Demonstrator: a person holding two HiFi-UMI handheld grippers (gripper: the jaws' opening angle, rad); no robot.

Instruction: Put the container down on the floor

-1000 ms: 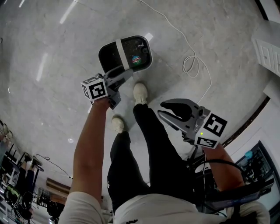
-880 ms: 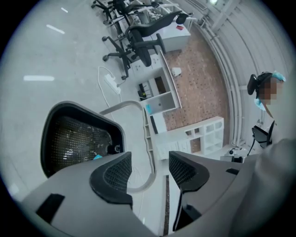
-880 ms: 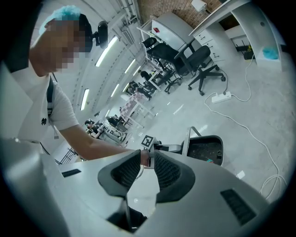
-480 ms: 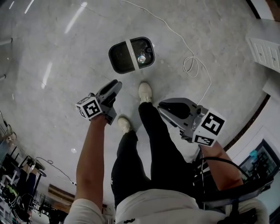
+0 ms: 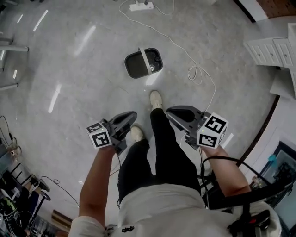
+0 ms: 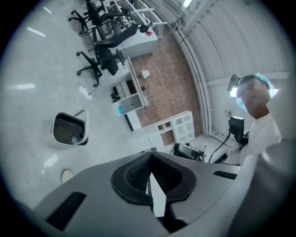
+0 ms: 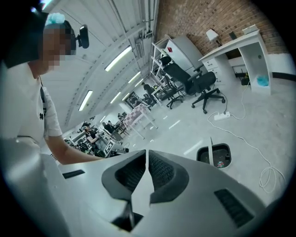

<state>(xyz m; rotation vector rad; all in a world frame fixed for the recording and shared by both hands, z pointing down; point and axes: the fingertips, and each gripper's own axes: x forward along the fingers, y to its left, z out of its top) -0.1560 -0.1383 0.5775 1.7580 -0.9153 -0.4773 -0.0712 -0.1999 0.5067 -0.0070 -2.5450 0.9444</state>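
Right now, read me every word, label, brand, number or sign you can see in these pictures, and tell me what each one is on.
No text can be read anywhere.
Left marker cube and right marker cube: square black-and-white patterns only, no letters.
Container on the floor: a small colourful patch inside, too small to read.
Power strip: no print can be made out.
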